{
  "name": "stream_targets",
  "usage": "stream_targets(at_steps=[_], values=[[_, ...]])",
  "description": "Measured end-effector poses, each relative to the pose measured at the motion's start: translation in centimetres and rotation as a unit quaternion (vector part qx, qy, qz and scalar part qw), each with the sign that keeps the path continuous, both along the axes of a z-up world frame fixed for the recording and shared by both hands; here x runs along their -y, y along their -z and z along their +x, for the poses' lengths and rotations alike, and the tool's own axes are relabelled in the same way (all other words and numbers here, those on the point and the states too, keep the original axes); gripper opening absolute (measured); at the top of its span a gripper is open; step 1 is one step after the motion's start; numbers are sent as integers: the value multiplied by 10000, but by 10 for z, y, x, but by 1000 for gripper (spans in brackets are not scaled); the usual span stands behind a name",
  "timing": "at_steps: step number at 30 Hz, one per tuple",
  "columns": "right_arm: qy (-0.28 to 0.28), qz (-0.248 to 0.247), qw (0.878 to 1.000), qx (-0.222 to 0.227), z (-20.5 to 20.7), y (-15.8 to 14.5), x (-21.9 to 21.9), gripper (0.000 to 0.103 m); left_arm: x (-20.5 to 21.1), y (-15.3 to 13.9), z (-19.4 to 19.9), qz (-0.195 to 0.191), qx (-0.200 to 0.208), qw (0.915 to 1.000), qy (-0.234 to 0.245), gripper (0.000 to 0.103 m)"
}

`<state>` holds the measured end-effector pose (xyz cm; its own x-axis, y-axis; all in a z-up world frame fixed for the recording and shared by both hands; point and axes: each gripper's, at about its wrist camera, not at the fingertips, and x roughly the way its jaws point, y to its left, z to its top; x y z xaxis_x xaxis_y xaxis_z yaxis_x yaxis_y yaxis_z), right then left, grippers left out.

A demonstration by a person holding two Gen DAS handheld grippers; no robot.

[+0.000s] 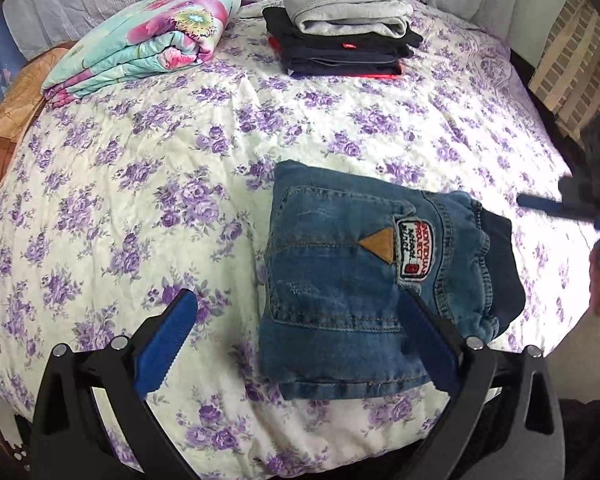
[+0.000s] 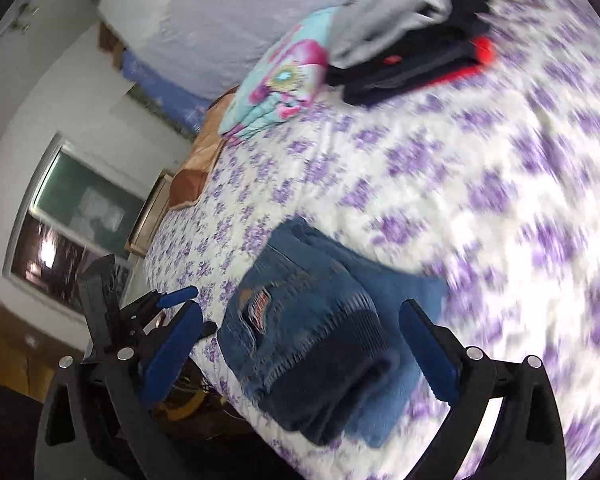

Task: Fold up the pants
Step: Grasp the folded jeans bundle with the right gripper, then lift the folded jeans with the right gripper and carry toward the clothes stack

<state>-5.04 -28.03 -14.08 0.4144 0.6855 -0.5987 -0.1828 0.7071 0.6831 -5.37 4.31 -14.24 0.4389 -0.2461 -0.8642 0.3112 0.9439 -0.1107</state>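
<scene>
The folded blue jeans [image 1: 352,280] lie on the floral bedspread [image 1: 140,184] near the bed's front edge, patch side up, with the dark waistband at the right. My left gripper [image 1: 298,300] hovers over them, open; its right finger overlaps the denim and its left finger is off to the side over the bedspread. My right gripper [image 2: 300,306] is open too, with the blurred jeans [image 2: 320,340] seen below and between its fingers, not pinched. In the left wrist view my right gripper [image 1: 556,204] is a blur at the right edge.
A stack of folded dark clothes with a grey garment on top [image 1: 340,40] sits at the far side of the bed. A folded turquoise floral quilt [image 1: 140,44] lies to its left. The bed's edge [image 2: 220,392] drops away beside the jeans. A window [image 2: 76,224] is on the wall.
</scene>
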Motion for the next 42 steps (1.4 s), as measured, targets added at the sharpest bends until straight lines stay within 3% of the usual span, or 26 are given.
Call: stream_targets(at_steps=[4,8,13,17,23,26,27,29,32,36,38,42], values=[[1052,652,9905,-593,-66,46,7,99,-1,7,10,-503,-92,9978,433,98],[1584,804,9823,-593,-90,69,-13,99,0,32,23,-927,-548,9914,738,98],[2125,896,9715,-552,-102,85,-19,99,-23,67,41,-1700,-1283,9751,616,98],[2212,1112,9682,-352,-90,85,-25,100,-18,83,49,-1750,-1429,9706,826,98],[1957,696,9772,-452,-63,92,-39,100,11,91,50,-1727,-1508,9635,1380,99],[2061,1062,9711,-568,-56,90,-35,99,6,93,56,-2056,-1646,9567,1243,99],[2079,1307,9677,-568,-59,90,-30,97,4,94,57,-2136,-1670,9544,1246,99],[2089,1597,9629,-599,-64,92,-23,83,2,94,57,-2212,-1673,9524,1268,99],[2028,1564,9643,-678,-61,99,-25,75,8,97,60,-2217,-1721,9514,1269,99],[1880,1125,9738,-611,-52,99,-39,69,18,98,63,-1980,-1761,9561,1247,98],[1847,975,9761,-606,-52,94,-40,53,22,92,60,-1770,-1704,9608,1281,94],[1808,793,9783,-631,-55,83,-45,49,27,74,55,-1456,-1541,9674,1384,77]])
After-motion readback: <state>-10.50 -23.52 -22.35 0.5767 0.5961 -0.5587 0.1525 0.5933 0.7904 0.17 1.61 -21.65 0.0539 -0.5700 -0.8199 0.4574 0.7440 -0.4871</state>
